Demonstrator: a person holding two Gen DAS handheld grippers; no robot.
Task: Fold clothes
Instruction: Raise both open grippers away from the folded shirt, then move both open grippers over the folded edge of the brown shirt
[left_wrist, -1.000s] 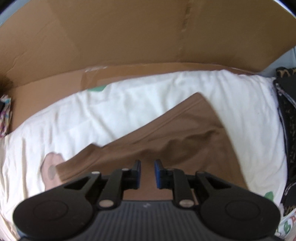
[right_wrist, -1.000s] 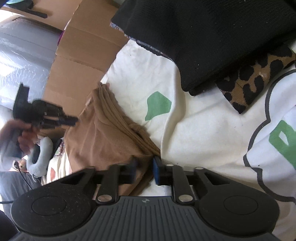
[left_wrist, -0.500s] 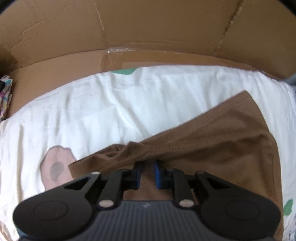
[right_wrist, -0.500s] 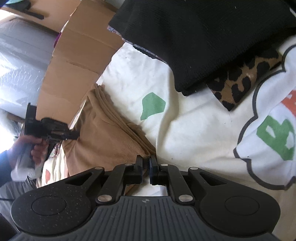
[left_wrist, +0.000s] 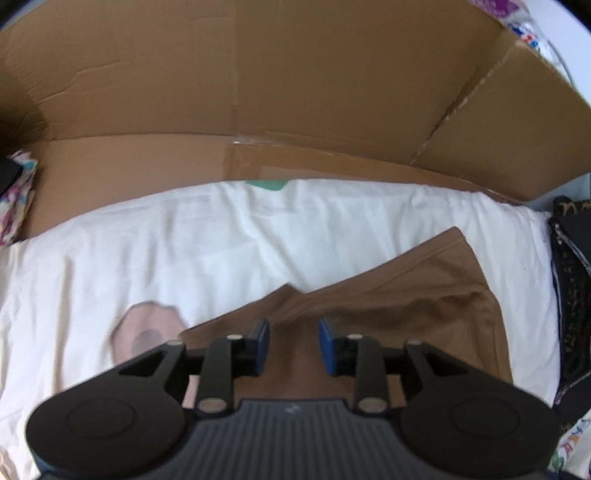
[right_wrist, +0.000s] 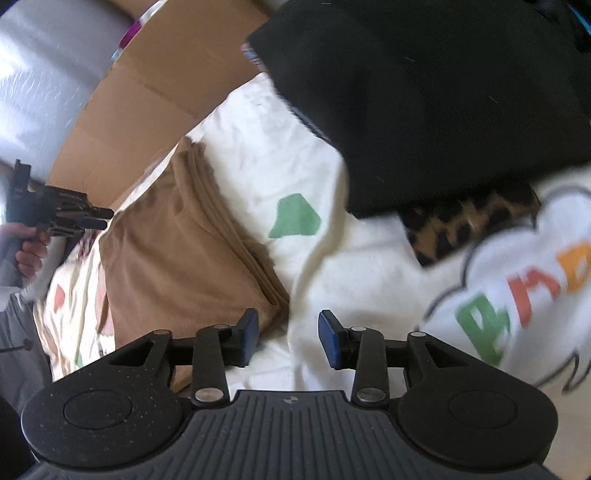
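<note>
Brown garment (left_wrist: 388, 325) lies folded into a compact stack on the white printed sheet (left_wrist: 184, 251), layered edges visible in the right wrist view — fold looks essentially done. Left gripper (left_wrist: 293, 341) jaws opening, hovering just above the cloth, not pinching it. Right gripper (right_wrist: 288, 338) jaws opening beside the stack's near corner, nothing between them. Black garment (right_wrist: 443, 103) and leopard-print piece (right_wrist: 469, 221) sit piled nearby — whether those count as finished, cannot tell.
</note>
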